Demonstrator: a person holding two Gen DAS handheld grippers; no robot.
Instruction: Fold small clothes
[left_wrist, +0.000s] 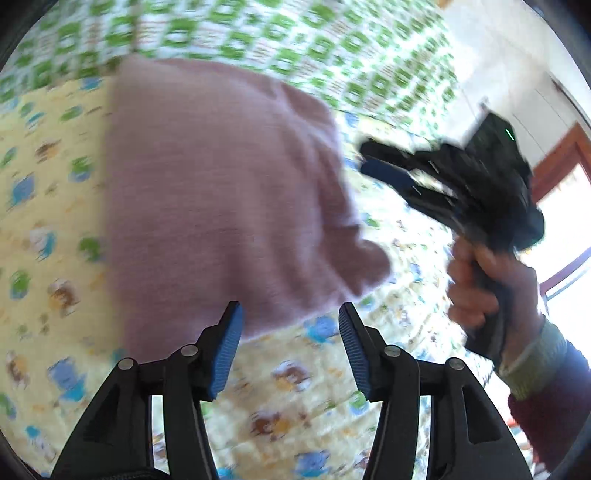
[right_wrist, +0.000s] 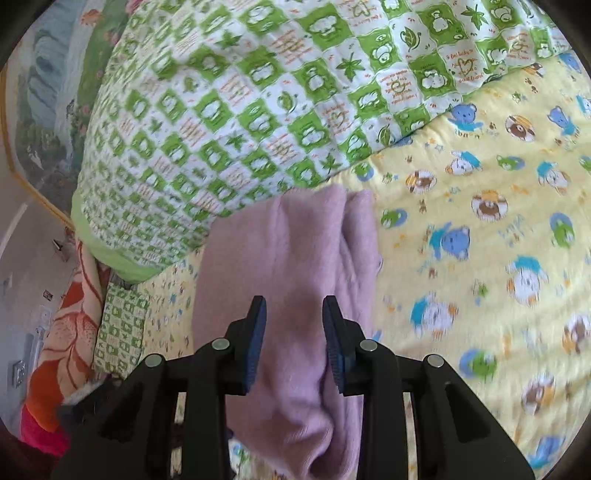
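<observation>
Your pink knit top (left_wrist: 221, 192) lies in the middle of the frame on the yellow animal sheet (left_wrist: 55, 229). It looks soft, light and floppy, so pinch it at an edge or corner. Your left gripper (left_wrist: 291, 347) is let go, holding nothing. Your right gripper (right_wrist: 293, 343) is apart too, over the top, not pinching. I count one top, two grippers.

Surface: bed (right_wrist: 480, 229) under a yellow animal-print sheet
Lying on it: folded pink knit garment (right_wrist: 288, 258); green-checked quilt (right_wrist: 258, 103) behind, touching
</observation>
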